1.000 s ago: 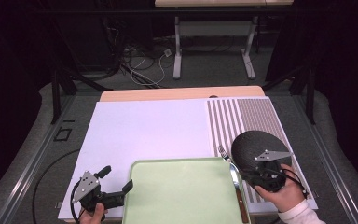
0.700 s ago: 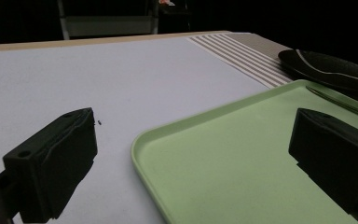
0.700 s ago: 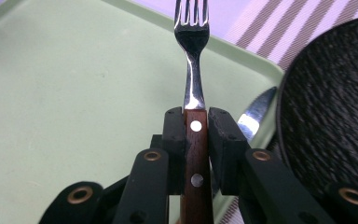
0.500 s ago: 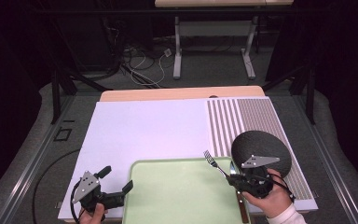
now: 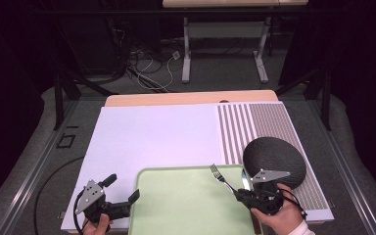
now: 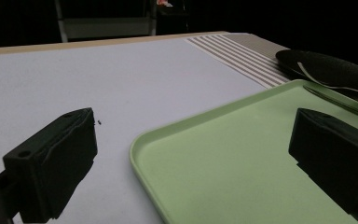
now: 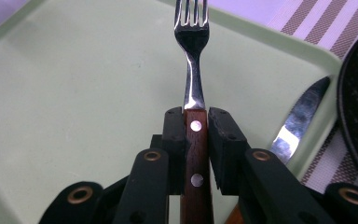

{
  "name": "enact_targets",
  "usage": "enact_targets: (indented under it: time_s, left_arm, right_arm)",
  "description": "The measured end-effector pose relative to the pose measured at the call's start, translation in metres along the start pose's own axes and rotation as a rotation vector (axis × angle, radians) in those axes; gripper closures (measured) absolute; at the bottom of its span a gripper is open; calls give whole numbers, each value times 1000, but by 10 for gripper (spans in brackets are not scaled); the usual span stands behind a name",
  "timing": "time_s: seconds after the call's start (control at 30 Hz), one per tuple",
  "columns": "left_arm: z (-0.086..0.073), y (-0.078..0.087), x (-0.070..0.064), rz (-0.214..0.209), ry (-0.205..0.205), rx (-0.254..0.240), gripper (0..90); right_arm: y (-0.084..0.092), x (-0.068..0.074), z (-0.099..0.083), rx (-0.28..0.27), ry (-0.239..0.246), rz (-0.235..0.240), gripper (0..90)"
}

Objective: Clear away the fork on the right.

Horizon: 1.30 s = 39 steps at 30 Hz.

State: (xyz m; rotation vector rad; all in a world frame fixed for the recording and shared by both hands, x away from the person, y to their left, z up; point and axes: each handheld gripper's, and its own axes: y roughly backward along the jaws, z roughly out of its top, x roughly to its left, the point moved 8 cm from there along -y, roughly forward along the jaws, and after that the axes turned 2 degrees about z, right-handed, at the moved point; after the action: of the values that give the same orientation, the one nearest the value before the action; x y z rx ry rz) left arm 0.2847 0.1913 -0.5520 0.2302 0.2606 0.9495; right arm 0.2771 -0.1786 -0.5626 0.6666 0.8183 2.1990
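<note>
Fork [image 7: 191,42], wood handle, steel tines, clamped in right tongs [image 7: 196,122]; moved from plate [image 5: 274,161] over tray [image 5: 186,205]. Left tongs [image 6: 191,154] apart.

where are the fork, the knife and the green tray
fork [image 7: 192,42], right gripper view, on the neck below the tines
knife [image 7: 297,122], right gripper view, on the blade
green tray [image 5: 186,205], high view, on its bare floor

Even overhead light fell on the white mat [image 5: 152,137]; the surroundings stayed dark. Glare glinted on the fork [image 7: 192,56], and its tines were slightly blurred.
</note>
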Motion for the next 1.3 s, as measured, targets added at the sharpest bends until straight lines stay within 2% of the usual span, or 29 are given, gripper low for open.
enact_targets:
  time_s: [0.03,0.07,0.17,0.33,0.47,0.53,0.6,0.67,0.83,0.87,0.93,0.97,1.13,1.3]
  left_arm:
    - [0,0,0,0,0,-1,10]
    - [0,0,0,0,-1,-1,10]
    - [0,0,0,-1,-1,-1,10]
    - [0,0,0,0,-7,-1,10]
    - [0,0,0,-1,-8,-1,10]
    - [0,0,0,-1,-8,0,10]
    - [0,0,0,-2,-8,-1,10]
    - [0,0,0,-2,-8,-1,10]
    - [0,0,0,-4,-7,0,10]
    - [0,0,0,-4,-8,0,10]
    - [0,0,0,-5,-9,0,10]
    - [0,0,0,-5,-9,1,11]
    - [0,0,0,-5,-8,1,10]
    - [0,0,0,-6,-8,1,10]
  right_arm:
    - [0,2,-1,12,-18,7,775]
    - [-1,3,-2,19,-4,10,775]
    - [-5,6,-3,15,-5,12,775]
    - [-10,13,-6,40,-25,26,775]
    - [-15,12,-8,48,-11,26,775]
    - [-17,14,-10,63,-30,28,775]
    - [-19,14,-13,84,-26,28,775]
    - [-23,14,-14,73,-15,29,775]
    - [-29,14,-19,128,-13,29,774]
    - [-31,14,-20,122,-21,29,775]
    - [-33,15,-22,146,-27,30,775]
    - [-35,15,-23,140,-15,33,774]
    - [-39,16,-28,181,-10,29,772]
    - [-39,15,-28,172,-16,34,769]
